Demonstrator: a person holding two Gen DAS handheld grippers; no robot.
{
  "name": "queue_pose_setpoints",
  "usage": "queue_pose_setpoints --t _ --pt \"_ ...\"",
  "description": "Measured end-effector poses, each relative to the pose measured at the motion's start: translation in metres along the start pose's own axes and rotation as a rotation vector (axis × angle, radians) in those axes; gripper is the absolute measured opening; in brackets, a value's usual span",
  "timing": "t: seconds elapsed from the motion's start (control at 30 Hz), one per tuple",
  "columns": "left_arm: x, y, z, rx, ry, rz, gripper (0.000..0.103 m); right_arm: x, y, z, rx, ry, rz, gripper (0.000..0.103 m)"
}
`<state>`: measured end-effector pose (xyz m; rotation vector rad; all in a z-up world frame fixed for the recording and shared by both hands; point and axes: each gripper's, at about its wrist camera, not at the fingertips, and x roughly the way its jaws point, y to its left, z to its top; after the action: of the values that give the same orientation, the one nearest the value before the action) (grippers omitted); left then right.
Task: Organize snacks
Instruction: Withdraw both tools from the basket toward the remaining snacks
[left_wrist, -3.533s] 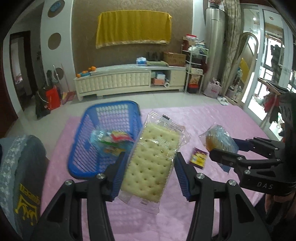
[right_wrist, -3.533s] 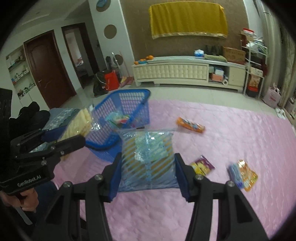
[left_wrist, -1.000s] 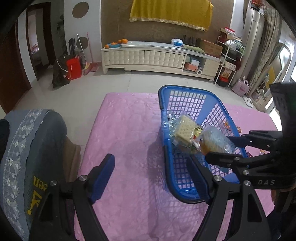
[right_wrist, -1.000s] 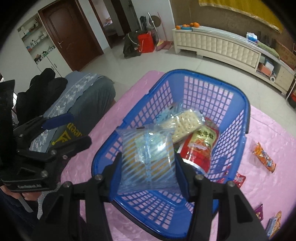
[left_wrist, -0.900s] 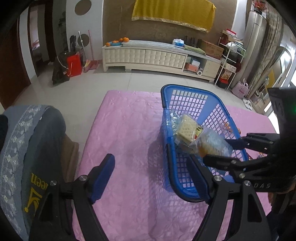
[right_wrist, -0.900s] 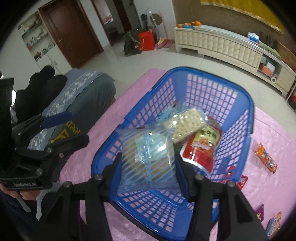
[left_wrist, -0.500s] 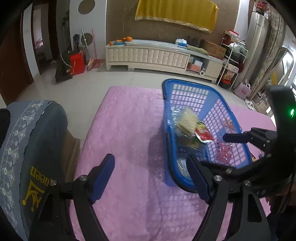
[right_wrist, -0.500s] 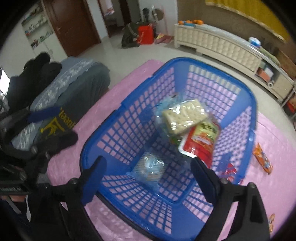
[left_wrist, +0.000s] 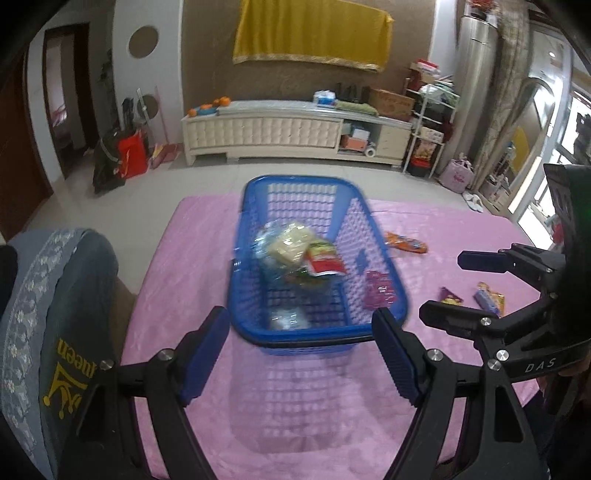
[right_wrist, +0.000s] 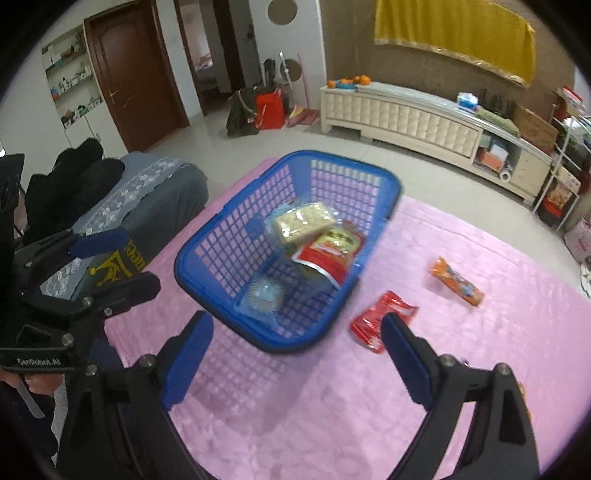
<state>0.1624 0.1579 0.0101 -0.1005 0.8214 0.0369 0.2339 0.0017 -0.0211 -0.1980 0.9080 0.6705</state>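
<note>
The blue basket (right_wrist: 288, 251) sits on the pink cover (right_wrist: 461, 332), just past the tips of both tools, with a cracker pack (right_wrist: 303, 221), a red bag (right_wrist: 328, 251) and a clear striped bag (right_wrist: 264, 295) inside. The left gripper (left_wrist: 301, 358) and right gripper (right_wrist: 299, 354) both have their fingers wide apart and hold nothing. A red snack (right_wrist: 380, 317) lies by the right gripper's right finger, and an orange snack (right_wrist: 456, 282) is farther off

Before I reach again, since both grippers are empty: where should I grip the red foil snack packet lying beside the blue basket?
Judging by its pose, take the red foil snack packet across its narrow width, from above; it lies flat on the pink quilted cloth, just ahead of the open right gripper.
</note>
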Motion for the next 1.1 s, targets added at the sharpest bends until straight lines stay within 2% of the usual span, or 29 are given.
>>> queue_pose_setpoints --t 0.2,0.53,0.83,1.1 --pt "-0.005 -0.043 0.008 0.058 -0.017 -0.044 0.078 -0.032 -0.030 -0.015 0.043 -0.027 -0.042 0.094" --pt "0.018 -0.105 0.011 0.128 0.000 -0.126 0.078 -0.073 -0.096 -0.049 0.118 -0.049 -0.126 0.094" --pt "0.059 -0.164 0.009 0.222 0.061 -0.180 0.078 -0.089 -0.146 -0.082 0.160 -0.057 -0.185 0.094" --pt "0.104 -0.202 -0.002 0.326 0.120 -0.185 0.078 -0.076 -0.192 -0.112 0.186 -0.045 -0.196 0.094"
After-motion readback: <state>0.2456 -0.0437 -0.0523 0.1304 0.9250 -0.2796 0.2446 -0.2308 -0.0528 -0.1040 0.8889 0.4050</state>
